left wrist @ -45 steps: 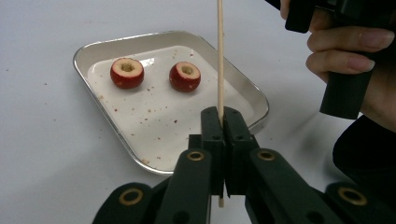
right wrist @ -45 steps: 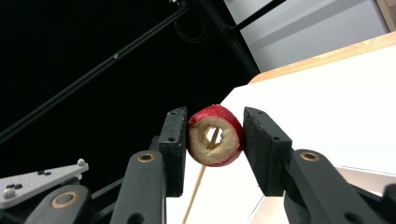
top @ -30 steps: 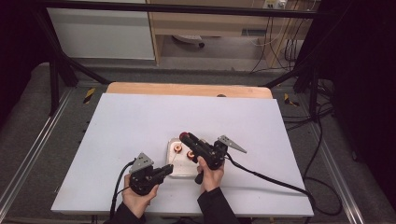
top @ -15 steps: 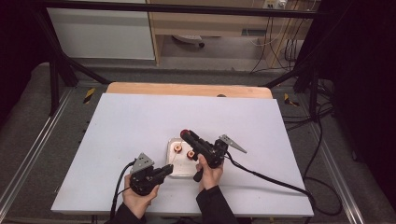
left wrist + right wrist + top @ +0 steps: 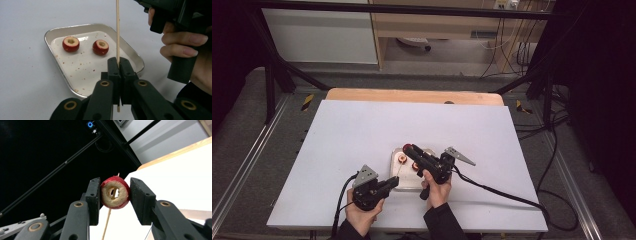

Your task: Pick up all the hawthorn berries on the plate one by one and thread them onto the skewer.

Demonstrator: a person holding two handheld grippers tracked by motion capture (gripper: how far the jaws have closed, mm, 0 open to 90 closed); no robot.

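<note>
My left gripper [image 5: 119, 62] is shut on a thin wooden skewer [image 5: 117, 30] that stands upright near the tray's front. A metal tray [image 5: 82, 72] holds two red cored fruit pieces [image 5: 71, 44] [image 5: 100, 47]. My right gripper [image 5: 115, 187] is shut on a third red cored ring [image 5: 115, 192], and the skewer [image 5: 107, 222] shows through its hole and below it. In the high view the right gripper [image 5: 408, 148] holds the ring above the tray [image 5: 412, 181], with the left gripper [image 5: 396, 181] at the tray's near left corner.
The tray sits on a white table top [image 5: 362, 130] with a wooden strip [image 5: 412, 95] along the far edge. Cables [image 5: 492, 190] trail from both grippers toward the near edge. Crumbs speckle the tray floor.
The right gripper has shifted slightly with the fruit ring, staying above the tray by the skewer tip. The left gripper and skewer have stayed in place.
</note>
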